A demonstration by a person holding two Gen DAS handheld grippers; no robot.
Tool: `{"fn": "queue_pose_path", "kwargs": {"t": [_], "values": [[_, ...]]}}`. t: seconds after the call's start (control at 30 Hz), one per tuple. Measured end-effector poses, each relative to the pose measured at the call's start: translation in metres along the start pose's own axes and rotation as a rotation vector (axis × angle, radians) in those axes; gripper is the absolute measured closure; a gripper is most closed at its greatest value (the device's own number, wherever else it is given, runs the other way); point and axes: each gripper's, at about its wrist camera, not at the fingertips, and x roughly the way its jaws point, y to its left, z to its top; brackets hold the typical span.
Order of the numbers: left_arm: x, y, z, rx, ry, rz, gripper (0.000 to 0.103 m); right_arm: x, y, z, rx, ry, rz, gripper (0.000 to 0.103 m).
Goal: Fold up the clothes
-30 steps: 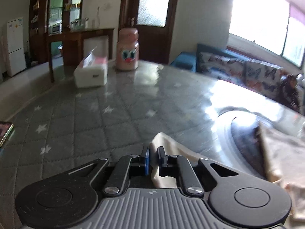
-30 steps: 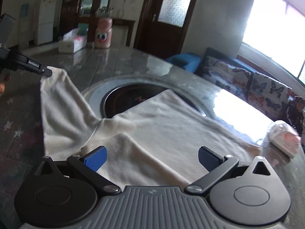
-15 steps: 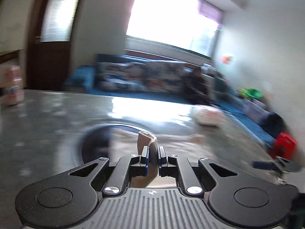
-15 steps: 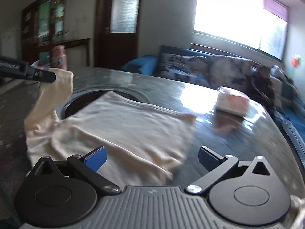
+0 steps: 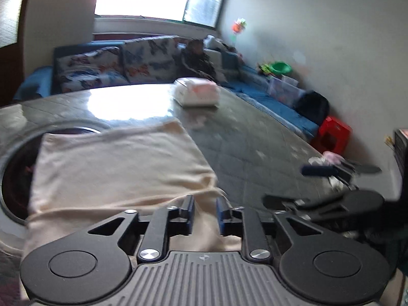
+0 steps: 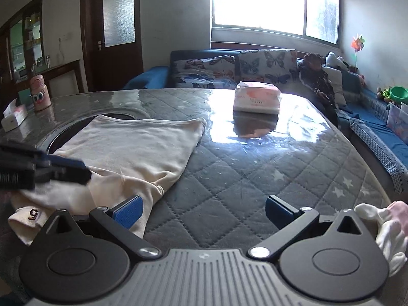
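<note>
Cream cotton, a shirt lies part-folded on the left half of a quilted grey desk, its far portion draped over a round dark inset in the desk top. Much of that inset is hidden under the cloth. In the left wrist view motion blur softens everything, and the near part of the shirt disappears beneath the left tool, whose jaws are opening with a fold of the fabric between them, the pads no longer pressing on it. From the right wrist view that same tool enters blurred at the left edge, its tip over the bunched near edge of the shirt. A small cuff or label bearing a dark "5" pokes out at the lower left, partly cut off by the tool body.

The right tool hovers with jaws wide and nothing between them, over bare desk just right of the shirt's folded edge. A white-gloved hand shows at the right margin, mostly cut off.

The desk's right half is open, with only a white tissue pack near the far edge, in window glare. At the far left stand a pink bottle and a tissue box, well apart from the shirt. A blue sofa runs behind the desk.

The shirt's right edge lies straight along a fold; its near corner is rumpled.
</note>
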Motion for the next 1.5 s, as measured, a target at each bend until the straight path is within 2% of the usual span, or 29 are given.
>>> {"fn": "queue_pose_path", "kwargs": {"t": [0.07, 0.2, 0.4, 0.57, 0.63, 0.73, 0.8, 0.93, 1.03, 1.23, 1.37, 1.5], "values": [[-0.006, 0.000, -0.003, 0.020, -0.003, -0.001, 0.053, 0.001, 0.002, 0.000, 0.001, 0.001, 0.004, 0.000], [-0.023, 0.013, -0.006, 0.032, -0.023, 0.014, 0.052, 0.003, 0.012, 0.006, -0.021, -0.006, 0.026, 0.000], [-0.045, 0.071, -0.017, -0.047, -0.016, 0.145, 0.054, 0.018, 0.041, 0.017, -0.109, -0.009, 0.052, 0.000], [-0.057, 0.105, -0.034, -0.108, 0.016, 0.203, 0.058, 0.044, 0.062, 0.025, -0.151, 0.020, 0.053, 0.000], [-0.060, 0.113, -0.041, -0.124, 0.033, 0.205, 0.058, 0.054, 0.068, 0.027, -0.167, 0.029, 0.047, 0.000], [-0.062, 0.120, -0.052, -0.119, 0.058, 0.208, 0.065, 0.068, 0.076, 0.026, -0.198, 0.049, 0.032, 0.000], [-0.066, 0.122, -0.055, -0.105, 0.062, 0.211, 0.065, 0.078, 0.079, 0.024, -0.214, 0.072, 0.021, 0.000], [-0.071, 0.131, -0.048, -0.119, 0.080, 0.222, 0.065, 0.082, 0.080, 0.023, -0.225, 0.083, 0.022, 0.000], [-0.072, 0.131, -0.033, -0.113, 0.042, 0.205, 0.065, 0.078, 0.080, 0.025, -0.233, 0.073, 0.021, 0.000], [-0.034, 0.124, -0.004, -0.112, 0.033, 0.109, 0.072, 0.076, 0.085, 0.033, -0.231, 0.047, 0.021, 0.000], [-0.008, 0.124, -0.003, -0.100, 0.072, 0.112, 0.082, 0.084, 0.086, 0.030, -0.244, 0.073, 0.011, 0.000], [-0.009, 0.128, -0.006, -0.107, 0.076, 0.118, 0.084, 0.081, 0.080, 0.029, -0.237, 0.078, 0.013, 0.000]]}}
